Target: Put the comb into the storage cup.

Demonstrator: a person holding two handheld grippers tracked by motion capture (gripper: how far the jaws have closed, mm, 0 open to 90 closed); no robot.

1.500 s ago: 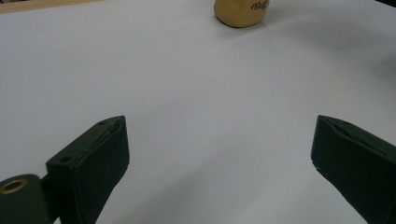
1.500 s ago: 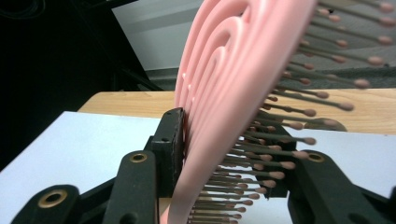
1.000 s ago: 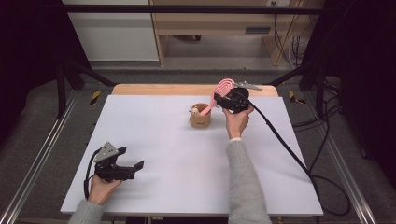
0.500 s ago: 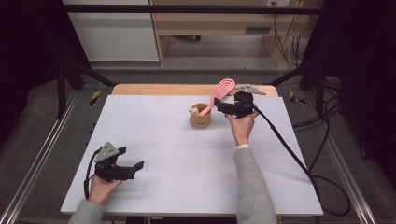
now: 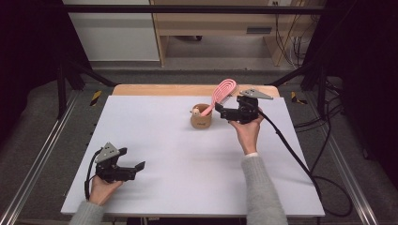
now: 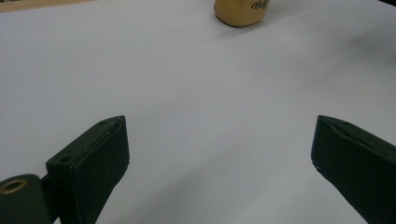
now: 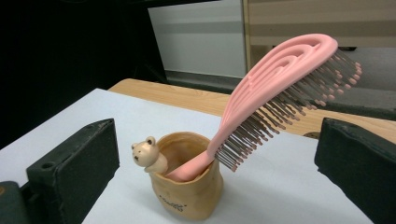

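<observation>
The pink hairbrush (image 7: 280,88) leans handle-down in the tan cup (image 7: 187,186), far on the tabletop (image 5: 155,140). It looks light, stiff and smooth; take its upper stem. The right gripper (image 5: 224,111), jaws just opened wide, holds nothing; left gripper (image 5: 136,167) jaws wide, empty.

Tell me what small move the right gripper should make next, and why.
Probably draw the right gripper back from the cup. Its jaws have just been opening, nothing is between them, and the pink hairbrush already stands handle-down in the cup, leaning on its rim.
</observation>
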